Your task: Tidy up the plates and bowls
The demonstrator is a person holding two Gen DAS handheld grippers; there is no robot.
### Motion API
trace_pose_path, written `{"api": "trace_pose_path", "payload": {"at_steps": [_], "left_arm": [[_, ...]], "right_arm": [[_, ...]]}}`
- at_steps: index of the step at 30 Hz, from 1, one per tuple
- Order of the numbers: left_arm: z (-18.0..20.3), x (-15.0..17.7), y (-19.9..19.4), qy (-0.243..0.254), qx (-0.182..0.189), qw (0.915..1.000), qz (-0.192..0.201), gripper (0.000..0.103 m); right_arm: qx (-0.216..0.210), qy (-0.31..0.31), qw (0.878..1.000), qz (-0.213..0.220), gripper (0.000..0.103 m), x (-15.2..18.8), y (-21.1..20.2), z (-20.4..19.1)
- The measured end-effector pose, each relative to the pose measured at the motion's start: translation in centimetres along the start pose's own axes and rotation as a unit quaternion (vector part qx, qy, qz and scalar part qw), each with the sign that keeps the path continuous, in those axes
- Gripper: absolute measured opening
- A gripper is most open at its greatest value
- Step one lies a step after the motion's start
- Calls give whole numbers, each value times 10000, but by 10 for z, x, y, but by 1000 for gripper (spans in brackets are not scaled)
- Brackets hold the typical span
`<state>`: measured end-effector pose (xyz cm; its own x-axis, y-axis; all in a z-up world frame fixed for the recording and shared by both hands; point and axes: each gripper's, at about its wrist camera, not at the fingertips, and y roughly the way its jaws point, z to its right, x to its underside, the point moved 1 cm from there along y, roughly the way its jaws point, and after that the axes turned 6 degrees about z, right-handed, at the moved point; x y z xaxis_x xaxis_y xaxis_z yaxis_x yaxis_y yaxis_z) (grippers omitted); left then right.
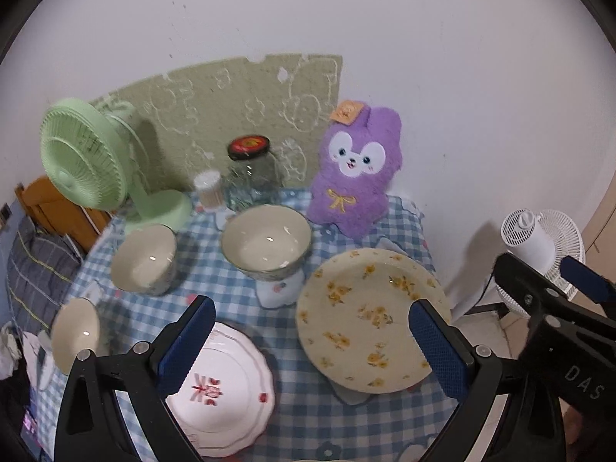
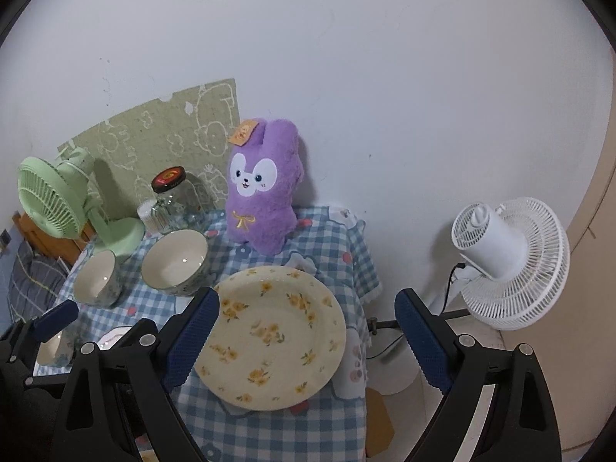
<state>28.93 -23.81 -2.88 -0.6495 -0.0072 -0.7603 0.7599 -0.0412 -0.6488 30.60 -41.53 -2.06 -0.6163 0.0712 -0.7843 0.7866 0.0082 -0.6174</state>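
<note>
Both tongs hang above the table [image 1: 292, 415] with their fingers wide apart and nothing held, so this looks like the approach before a first pick. The left tongs [image 1: 312, 346] have the white scalloped plate [image 1: 223, 389] just under their left finger and the yellow-flowered plate [image 1: 365, 319] under their right one. The right tongs [image 2: 308, 342] straddle that flowered plate [image 2: 273, 335]. Three bowls, large [image 1: 265, 242], medium [image 1: 144, 260] and small [image 1: 75, 333], sit beyond and left. Next, I judge, one plate's rim must be pinched for stacking.
</note>
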Motion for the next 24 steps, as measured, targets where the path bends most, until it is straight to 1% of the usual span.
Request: {"api": "trace_pose_path", "payload": {"at_steps": [2,8,14,24], "left_arm": [[4,2,7,-15,-72,10000,18,101],[14,6,31,-56,-48,10000,-65,101],[24,12,58,50,-64,9999,-88,101],[32,27,102,95,-139,9991,-387,101]], "right_arm": [[-12,4,10000,-32,94,1,9,2],[-11,1,10000,-89,94,7,37,10],[-25,-31,9998,-211,94,16,66,13],[-58,6,9985,-542,94,34,112,23]]}}
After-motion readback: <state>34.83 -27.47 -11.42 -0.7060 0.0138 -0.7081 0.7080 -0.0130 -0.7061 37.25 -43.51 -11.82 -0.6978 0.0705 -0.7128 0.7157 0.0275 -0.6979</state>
